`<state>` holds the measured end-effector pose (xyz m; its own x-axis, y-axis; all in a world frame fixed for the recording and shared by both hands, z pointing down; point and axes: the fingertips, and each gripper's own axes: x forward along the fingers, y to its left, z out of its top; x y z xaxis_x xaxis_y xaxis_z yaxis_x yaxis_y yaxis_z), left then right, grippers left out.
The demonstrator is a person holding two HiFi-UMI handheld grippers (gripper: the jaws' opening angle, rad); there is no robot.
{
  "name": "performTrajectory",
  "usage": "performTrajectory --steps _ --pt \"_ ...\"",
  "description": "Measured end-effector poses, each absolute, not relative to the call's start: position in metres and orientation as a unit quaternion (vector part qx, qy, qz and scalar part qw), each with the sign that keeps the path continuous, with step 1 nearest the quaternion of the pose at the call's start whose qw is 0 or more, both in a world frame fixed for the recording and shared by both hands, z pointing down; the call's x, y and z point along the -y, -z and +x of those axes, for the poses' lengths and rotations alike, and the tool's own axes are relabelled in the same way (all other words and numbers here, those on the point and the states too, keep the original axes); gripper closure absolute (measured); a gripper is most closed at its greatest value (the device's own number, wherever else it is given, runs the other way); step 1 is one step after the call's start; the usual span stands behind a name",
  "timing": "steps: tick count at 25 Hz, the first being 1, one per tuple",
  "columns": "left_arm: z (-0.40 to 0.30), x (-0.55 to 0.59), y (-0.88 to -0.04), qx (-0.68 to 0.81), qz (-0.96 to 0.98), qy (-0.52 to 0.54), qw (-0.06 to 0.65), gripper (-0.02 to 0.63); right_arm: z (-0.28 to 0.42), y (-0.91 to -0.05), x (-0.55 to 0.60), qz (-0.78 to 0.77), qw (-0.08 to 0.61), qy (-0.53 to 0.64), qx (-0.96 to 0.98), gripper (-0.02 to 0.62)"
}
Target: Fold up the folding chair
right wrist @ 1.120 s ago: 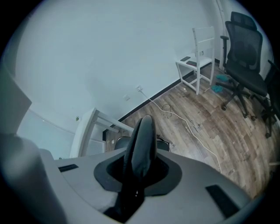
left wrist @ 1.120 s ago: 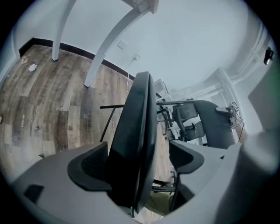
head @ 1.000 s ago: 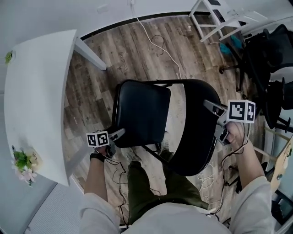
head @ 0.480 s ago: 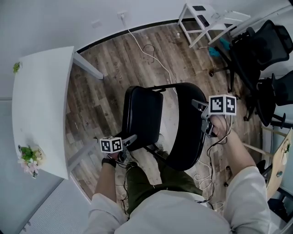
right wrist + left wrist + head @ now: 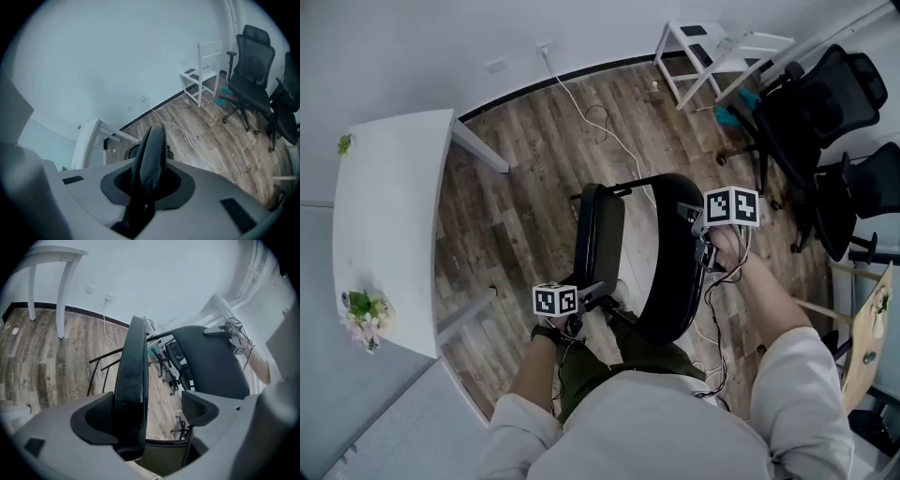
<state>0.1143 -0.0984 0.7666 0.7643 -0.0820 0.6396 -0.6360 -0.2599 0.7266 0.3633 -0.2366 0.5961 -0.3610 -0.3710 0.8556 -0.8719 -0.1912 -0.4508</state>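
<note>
The black folding chair stands in front of me. In the head view its seat (image 5: 598,239) is tipped up almost on edge, close to the backrest (image 5: 670,267). My left gripper (image 5: 592,293) is at the seat's front edge. In the left gripper view the seat edge (image 5: 133,376) lies between the jaws of the left gripper (image 5: 149,404). It rests against the left pad (image 5: 96,416), with a gap to the right pad (image 5: 199,406), so that gripper is open. My right gripper (image 5: 695,218) is shut on the backrest's top edge (image 5: 152,150), and both pads of the right gripper (image 5: 149,180) press on it.
A white table (image 5: 389,216) with a small flower pot (image 5: 364,317) stands at the left. Black office chairs (image 5: 811,122) and a white stool (image 5: 703,47) crowd the far right. A white cable (image 5: 600,117) trails over the wooden floor. My legs (image 5: 600,366) are just behind the chair.
The seat has swung from nearly flat to almost upright, closing on the backrest. My left gripper rose and moved right with the seat's front edge. The right gripper shifted left and up with the backrest.
</note>
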Motion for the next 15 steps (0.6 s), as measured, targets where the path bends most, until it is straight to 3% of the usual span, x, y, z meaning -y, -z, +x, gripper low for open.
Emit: performTrajectory --steps 15 --pt "0.223 0.056 -0.723 0.16 0.765 -0.208 0.588 0.164 0.373 -0.578 0.227 0.538 0.243 -0.568 0.574 0.515"
